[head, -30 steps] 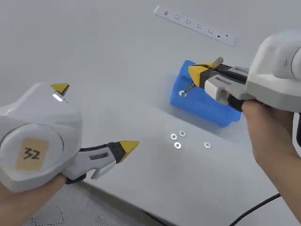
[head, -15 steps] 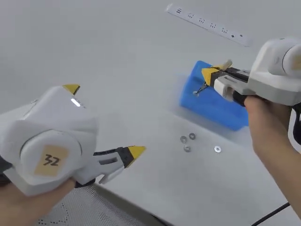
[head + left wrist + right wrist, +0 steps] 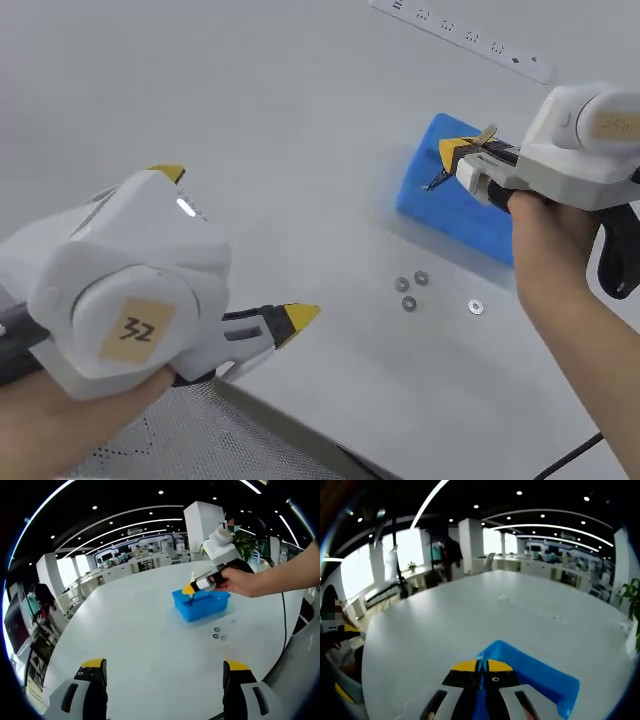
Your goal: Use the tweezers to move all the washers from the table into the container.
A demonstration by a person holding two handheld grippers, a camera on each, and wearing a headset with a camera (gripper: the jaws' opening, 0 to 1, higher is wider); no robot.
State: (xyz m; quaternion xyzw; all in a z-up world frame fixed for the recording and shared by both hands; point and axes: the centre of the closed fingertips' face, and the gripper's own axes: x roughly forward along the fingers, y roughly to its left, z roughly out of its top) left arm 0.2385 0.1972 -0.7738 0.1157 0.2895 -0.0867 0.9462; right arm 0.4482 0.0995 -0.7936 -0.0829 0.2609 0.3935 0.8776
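Several small metal washers lie on the white table just in front of the blue container. My right gripper is shut on the tweezers, whose dark tip hangs over the container's left end with no washer visible in it. In the right gripper view the right gripper is shut, with the container right below. My left gripper is open and holds nothing at the table's near edge. The left gripper looks across at the container and washers.
A white power strip lies at the far side of the table behind the container. A black cable runs off the near right. A grey mesh surface shows below the table's front edge.
The camera has shifted. The right gripper stays over the container with the tweezers; the washer seen at the tweezers' tip earlier is no longer visible. The left gripper stays open.
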